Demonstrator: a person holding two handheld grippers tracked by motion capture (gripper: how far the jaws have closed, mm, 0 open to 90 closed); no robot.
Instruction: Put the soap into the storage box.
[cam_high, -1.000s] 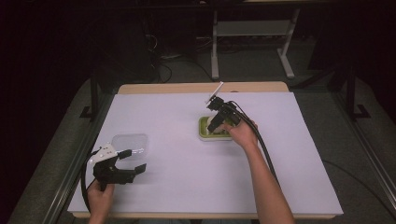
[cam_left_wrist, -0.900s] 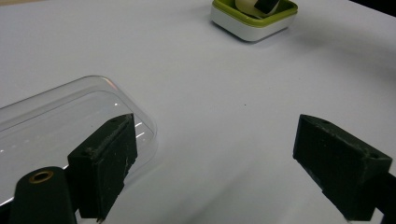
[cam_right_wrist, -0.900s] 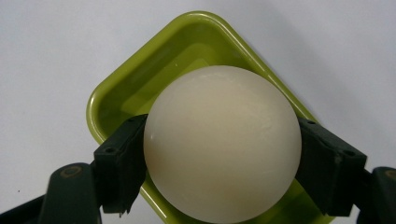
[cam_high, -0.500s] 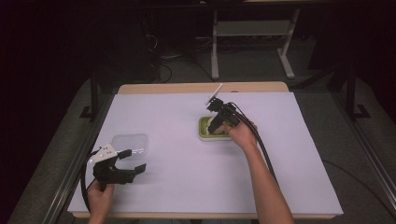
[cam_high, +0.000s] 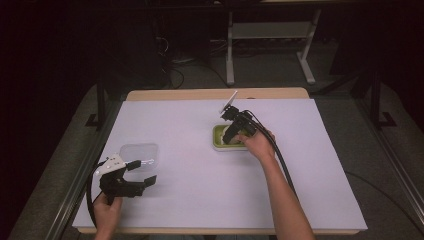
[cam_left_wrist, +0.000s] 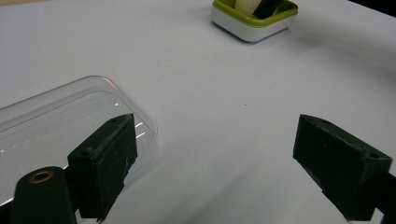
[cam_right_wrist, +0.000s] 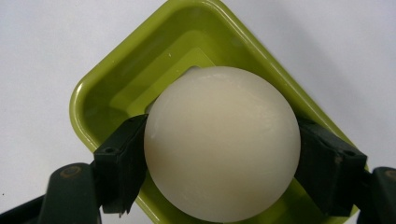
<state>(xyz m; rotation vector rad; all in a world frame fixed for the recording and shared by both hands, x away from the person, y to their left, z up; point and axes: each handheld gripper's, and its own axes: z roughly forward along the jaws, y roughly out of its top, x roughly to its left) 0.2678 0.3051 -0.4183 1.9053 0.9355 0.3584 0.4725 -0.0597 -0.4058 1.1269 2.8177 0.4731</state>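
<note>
Since the earlier frames almost nothing has shifted — your right gripper (cam_high: 231, 131) holds over the green tray (cam_high: 218, 141) at mid-table, your left gripper (cam_high: 141, 172) waits near the clear lid (cam_high: 141, 151), jaws spread wide and empty. The white ball (cam_right_wrist: 222, 142) sits directly between the right jaws, above the tray floor — both pads clenched on its sides. Lift it straight up.
</note>
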